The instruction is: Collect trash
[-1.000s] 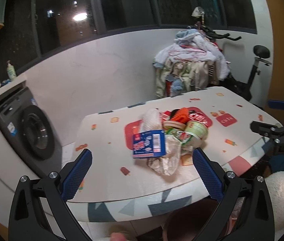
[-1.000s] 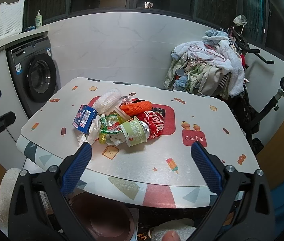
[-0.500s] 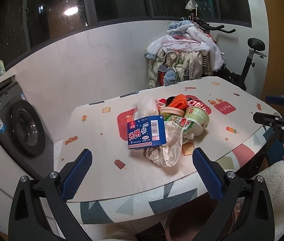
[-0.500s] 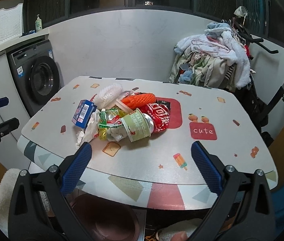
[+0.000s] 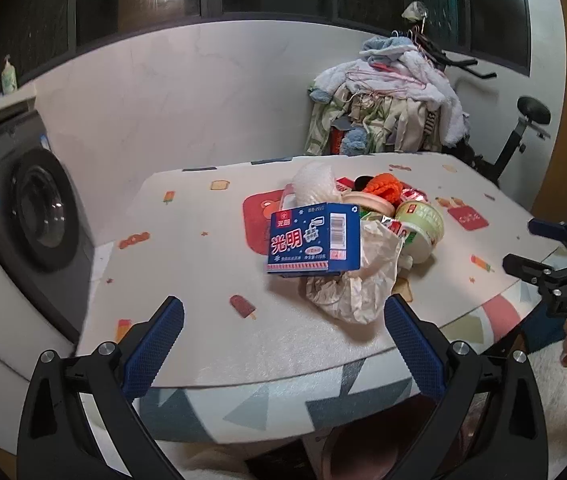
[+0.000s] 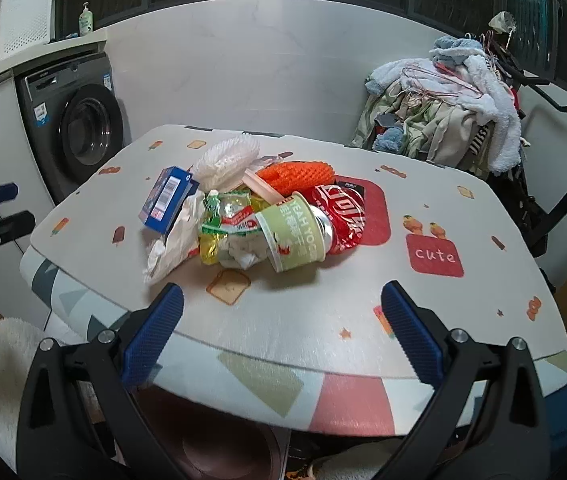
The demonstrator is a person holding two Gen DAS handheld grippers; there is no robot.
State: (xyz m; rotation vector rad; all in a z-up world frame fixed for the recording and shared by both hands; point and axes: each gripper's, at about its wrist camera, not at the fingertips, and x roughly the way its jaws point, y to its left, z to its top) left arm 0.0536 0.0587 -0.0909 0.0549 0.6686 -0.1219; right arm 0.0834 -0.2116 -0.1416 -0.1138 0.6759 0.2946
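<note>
Both claws were spread wide and held nothing. The left claw (image 5: 283, 320) hung over the near edge of the table (image 5: 203, 264), its blue pads clear of the crumpled paper (image 5: 357, 292) just ahead of it. The right claw (image 6: 282, 312) stood equally wide over the near edge on its own side, touching nothing.

The trash lay heaped near the middle of the table: a blue carton (image 5: 315, 238) tilted against the paper, a green paper cup (image 6: 289, 234) on its side touching a crushed red can (image 6: 341, 216), an orange mesh piece (image 6: 297, 172) and a white foam net (image 6: 227, 158) behind, and a yellow-green wrapper (image 6: 225, 224) in between.

From the left, the carton hid much of the heap, so only a sliver of the can's side showed. Below the table rim a brownish round vessel (image 6: 219, 444) was cut off by the claw arms, and I could not tell what it was. The print on the cup was partly turned away.

Against a second earlier, both claws had come closer to the table: the heap sat larger and nearer in each view, and the washing machine (image 5: 39, 208) had swung further into the left view. The trash itself had not shifted.
</note>
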